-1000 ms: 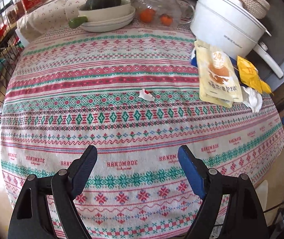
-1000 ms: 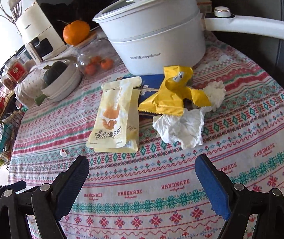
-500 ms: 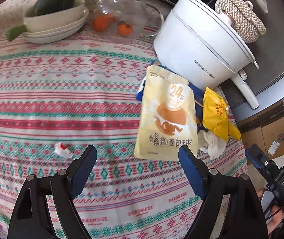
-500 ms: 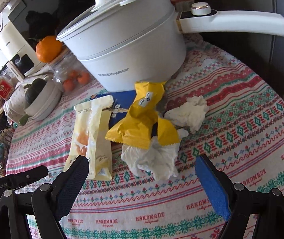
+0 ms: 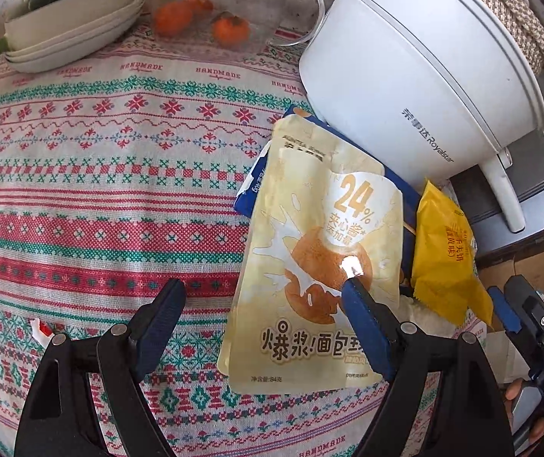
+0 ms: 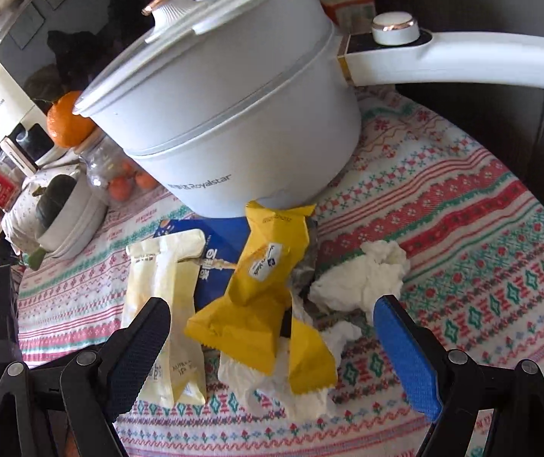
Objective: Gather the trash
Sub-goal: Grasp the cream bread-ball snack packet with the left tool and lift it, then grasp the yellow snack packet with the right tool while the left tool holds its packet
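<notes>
A cream bread-snack pouch [image 5: 310, 266] lies on the patterned tablecloth over a blue packet [image 5: 251, 190], beside a yellow wrapper [image 5: 443, 262]. My left gripper [image 5: 264, 289] is open, its right finger over the pouch. In the right wrist view the yellow wrapper [image 6: 260, 304] lies on crumpled white tissues [image 6: 363, 278], with the cream pouch [image 6: 165, 297] and blue packet [image 6: 218, 243] to its left. My right gripper [image 6: 268, 312] is open, its fingers on either side of the yellow wrapper. A small red-and-white scrap [image 5: 41, 329] lies at the left.
A white electric pot [image 5: 424, 87] with a long handle [image 6: 462, 61] stands right behind the trash. A glass jar with small oranges [image 5: 218, 11] and stacked white dishes holding a dark squash [image 5: 70, 7] stand at the back. The table edge drops off at the right.
Both grippers have moved forward toward the trash pile by the pot. The left one swung right from the bare cloth to the cream pouch. Both stayed open.
</notes>
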